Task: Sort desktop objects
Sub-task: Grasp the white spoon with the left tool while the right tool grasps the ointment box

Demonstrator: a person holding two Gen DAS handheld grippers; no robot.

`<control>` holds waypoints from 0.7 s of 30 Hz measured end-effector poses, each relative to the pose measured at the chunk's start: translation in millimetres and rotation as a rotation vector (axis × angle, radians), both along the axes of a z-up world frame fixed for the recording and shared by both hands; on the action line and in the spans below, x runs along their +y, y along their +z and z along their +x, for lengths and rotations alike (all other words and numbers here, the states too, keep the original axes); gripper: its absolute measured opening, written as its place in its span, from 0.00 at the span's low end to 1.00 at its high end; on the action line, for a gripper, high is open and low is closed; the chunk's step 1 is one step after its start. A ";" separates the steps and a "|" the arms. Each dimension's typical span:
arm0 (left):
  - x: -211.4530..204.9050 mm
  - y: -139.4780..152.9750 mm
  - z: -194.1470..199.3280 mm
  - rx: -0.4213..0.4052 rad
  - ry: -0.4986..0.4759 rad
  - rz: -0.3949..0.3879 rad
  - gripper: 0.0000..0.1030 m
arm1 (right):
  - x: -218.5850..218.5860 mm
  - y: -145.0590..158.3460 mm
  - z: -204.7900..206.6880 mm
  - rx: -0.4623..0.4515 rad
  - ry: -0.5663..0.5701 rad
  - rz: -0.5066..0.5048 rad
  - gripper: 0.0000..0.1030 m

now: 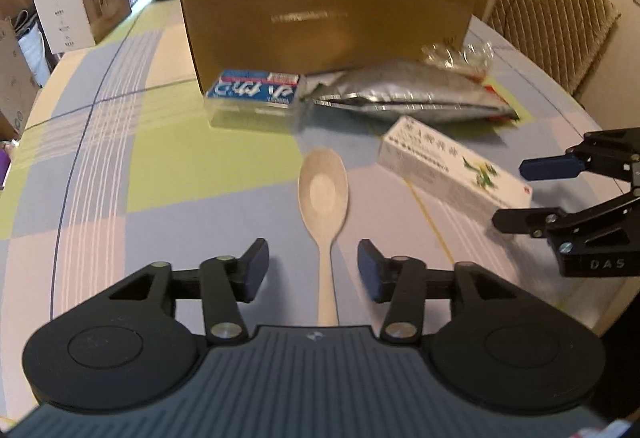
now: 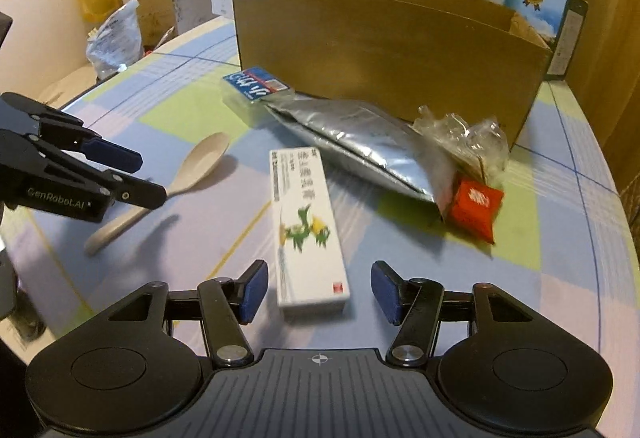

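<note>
While both tools hover low over the surface (image 1: 168,166) with nothing picked up yet, I judge this to be the approach before two first grasps, one for each hand.

On my left, the left gripper (image 1: 313,270) has its fingers spread wide and empty, one on each side of the handle of the pale spoon (image 1: 323,190), which lies flat with its bowl pointing away toward the box. To take it I would need to drop a little, close across the thin handle, then lift and carry it to the cardboard box (image 1: 328,10) standing open at the back.

Further right, the right gripper (image 2: 316,292) is likewise wide open and holds nothing; the near end of the white medicine carton (image 2: 306,226) sits between its fingers, a little left of centre. That calls for a slight shift left before closing on the carton's long sides.

Counting left to right on the cloth: one spoon, one blue-labelled clear case (image 2: 254,88), one white carton, one silver foil pouch (image 2: 360,146), one crumpled clear wrapper (image 2: 464,136), one small red packet (image 2: 476,208). Six loose items, one box.
</note>
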State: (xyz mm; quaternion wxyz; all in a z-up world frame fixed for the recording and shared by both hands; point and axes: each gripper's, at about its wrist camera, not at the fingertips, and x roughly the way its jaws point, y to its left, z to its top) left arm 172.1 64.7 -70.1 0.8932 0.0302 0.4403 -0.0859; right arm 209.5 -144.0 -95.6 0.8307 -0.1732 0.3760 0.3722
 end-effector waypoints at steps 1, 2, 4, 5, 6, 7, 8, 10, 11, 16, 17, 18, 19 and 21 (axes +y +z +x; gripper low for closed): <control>-0.9 -0.5 1.8 -0.004 -0.001 0.001 0.44 | 3.3 -0.6 2.6 -0.002 0.006 0.002 0.53; -2.0 -1.4 3.5 -0.007 -0.002 0.005 0.45 | 6.7 -1.4 5.0 -0.002 0.015 0.002 0.53; -3.9 -3.2 7.4 -0.015 -0.005 0.009 0.46 | 10.3 -3.5 7.9 -0.004 0.015 -0.003 0.52; -4.9 -4.3 9.9 -0.019 -0.007 0.012 0.46 | 12.1 -4.8 9.9 0.002 0.012 -0.008 0.50; -5.8 -6.0 12.4 -0.023 -0.008 0.014 0.46 | 12.9 -6.2 11.7 0.013 0.007 -0.010 0.40; -6.6 -7.6 15.5 -0.028 -0.009 0.015 0.46 | 13.2 -6.8 12.8 0.026 0.002 -0.008 0.38; -7.6 -9.2 18.0 -0.030 -0.011 0.013 0.46 | 12.9 -6.5 12.9 0.025 -0.002 -0.007 0.38; -10.0 -11.9 23.1 -0.035 -0.013 0.014 0.46 | 12.3 -5.1 11.3 0.018 -0.001 -0.007 0.37; -11.3 -13.3 25.5 -0.038 -0.014 0.016 0.46 | 11.5 -4.7 11.0 0.017 -0.002 -0.005 0.37; -20.9 -18.5 32.6 -0.042 -0.037 0.035 0.46 | 11.2 -5.9 11.5 0.029 -0.006 0.004 0.38; -23.1 -19.4 33.1 -0.043 -0.042 0.044 0.46 | 12.0 -5.6 11.1 0.027 -0.002 0.006 0.38; -24.1 -19.6 33.2 -0.049 -0.045 0.048 0.46 | 12.3 -5.1 11.1 0.021 -0.002 0.011 0.38; -24.7 -19.7 33.5 -0.051 -0.045 0.050 0.46 | 12.8 -4.8 11.2 0.016 -0.001 0.015 0.38; -24.1 -20.1 34.4 -0.055 -0.039 0.049 0.46 | 14.4 -4.0 12.3 0.009 0.004 0.017 0.39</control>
